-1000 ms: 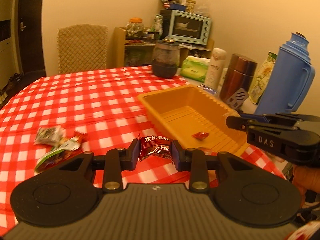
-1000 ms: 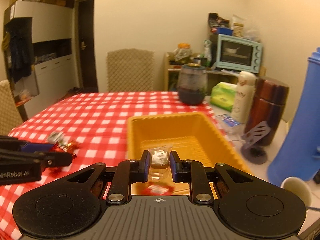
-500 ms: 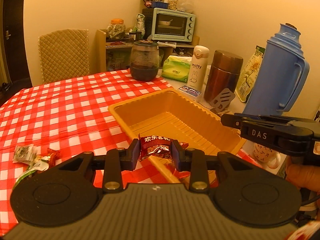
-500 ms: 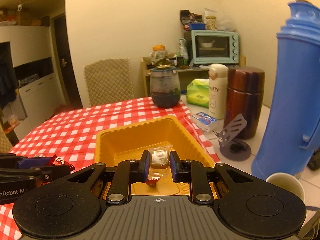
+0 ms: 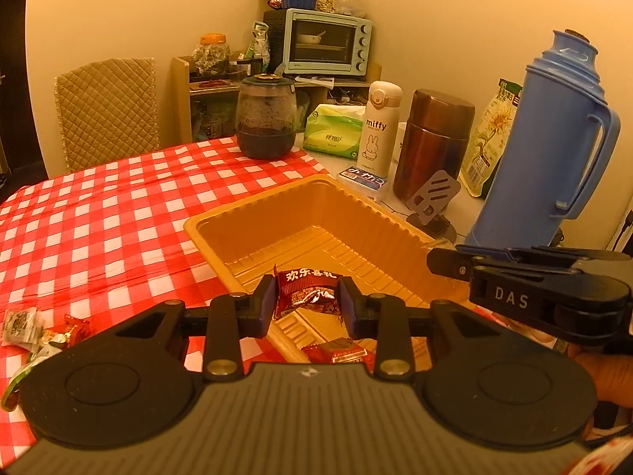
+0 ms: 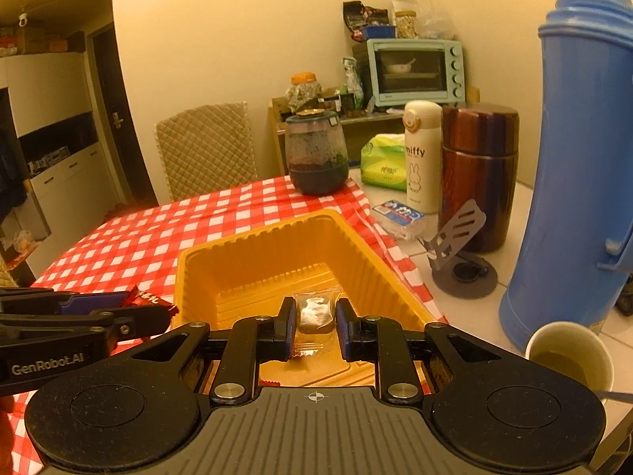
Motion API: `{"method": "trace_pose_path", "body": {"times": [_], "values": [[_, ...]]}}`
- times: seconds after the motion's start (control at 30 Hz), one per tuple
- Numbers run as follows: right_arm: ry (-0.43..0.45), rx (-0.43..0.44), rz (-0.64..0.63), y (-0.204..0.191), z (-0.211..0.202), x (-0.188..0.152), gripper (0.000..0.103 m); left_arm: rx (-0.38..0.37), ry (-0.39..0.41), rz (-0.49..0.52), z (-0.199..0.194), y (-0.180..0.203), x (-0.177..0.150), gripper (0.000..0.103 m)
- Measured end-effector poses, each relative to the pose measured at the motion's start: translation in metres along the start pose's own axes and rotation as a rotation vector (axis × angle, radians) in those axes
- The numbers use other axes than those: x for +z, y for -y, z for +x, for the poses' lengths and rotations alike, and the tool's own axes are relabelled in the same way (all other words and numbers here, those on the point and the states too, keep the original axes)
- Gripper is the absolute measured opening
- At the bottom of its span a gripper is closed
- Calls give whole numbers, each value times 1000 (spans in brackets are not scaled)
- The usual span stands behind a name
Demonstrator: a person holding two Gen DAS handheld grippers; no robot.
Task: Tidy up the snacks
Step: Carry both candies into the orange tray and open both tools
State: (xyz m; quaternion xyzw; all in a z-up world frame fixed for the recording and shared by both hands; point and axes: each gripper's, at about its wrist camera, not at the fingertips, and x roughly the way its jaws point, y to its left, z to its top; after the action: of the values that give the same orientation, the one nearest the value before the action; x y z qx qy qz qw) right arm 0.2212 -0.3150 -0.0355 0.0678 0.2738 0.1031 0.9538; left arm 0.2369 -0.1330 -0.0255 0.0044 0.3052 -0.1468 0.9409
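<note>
My left gripper (image 5: 306, 304) is shut on a dark red foil candy (image 5: 306, 295) with white Chinese lettering, held above the near end of the orange plastic tray (image 5: 277, 213). A small red candy (image 5: 342, 350) lies in the tray just below the fingers. My right gripper (image 6: 315, 318) is shut on a clear-wrapped pale candy (image 6: 315, 312) over the same orange tray (image 6: 253, 253). In the right wrist view the left gripper (image 6: 166, 310) comes in from the left with the red candy (image 6: 144, 299). In the left wrist view the right gripper (image 5: 435, 261) reaches in from the right.
Several loose snack packets (image 5: 27, 326) lie on the red checked tablecloth (image 5: 99, 213) at the left. Right of the tray stand a blue thermos (image 5: 554, 138), a brown flask (image 5: 433, 142), a white bottle (image 5: 378, 126), a phone stand (image 6: 459, 253) and a paper cup (image 6: 569, 356). A dark jar (image 5: 267, 118) sits behind.
Both grippers have swung rightward over the tray, each keeping its candy. The loose packets on the cloth have slid toward the left edge of the left wrist view.
</note>
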Motion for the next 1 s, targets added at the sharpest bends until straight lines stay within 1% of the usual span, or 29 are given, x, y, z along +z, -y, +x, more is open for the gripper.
{"method": "trace_pose_path", "body": {"times": [0.2, 0.27, 0.3, 0.33, 0.37, 0.4, 0.73, 1.0], "values": [[-9, -9, 36, 5, 2, 0, 22, -27, -17, -12, 16, -1, -1, 32], [-9, -11, 44, 6, 1, 0, 22, -34, -21, -20, 22, 0, -1, 33], [-11, -12, 45, 6, 2, 0, 22, -36, -23, -22, 25, 0, -2, 36], [-12, -12, 45, 6, 2, 0, 22, -38, -28, -23, 27, 0, -2, 41], [-14, -12, 44, 6, 2, 0, 22, -37, -34, -26, 29, 0, -3, 44], [-15, -13, 45, 6, 3, 0, 22, -35, -33, -29, 29, -2, -4, 45], [-12, -8, 35, 3, 4, 0, 22, 24, -19, -69, 1, -28, -18, 45], [-6, 14, 27, -1, 4, -1, 22, 40, -6, -81, -11, -34, -20, 45]]}}
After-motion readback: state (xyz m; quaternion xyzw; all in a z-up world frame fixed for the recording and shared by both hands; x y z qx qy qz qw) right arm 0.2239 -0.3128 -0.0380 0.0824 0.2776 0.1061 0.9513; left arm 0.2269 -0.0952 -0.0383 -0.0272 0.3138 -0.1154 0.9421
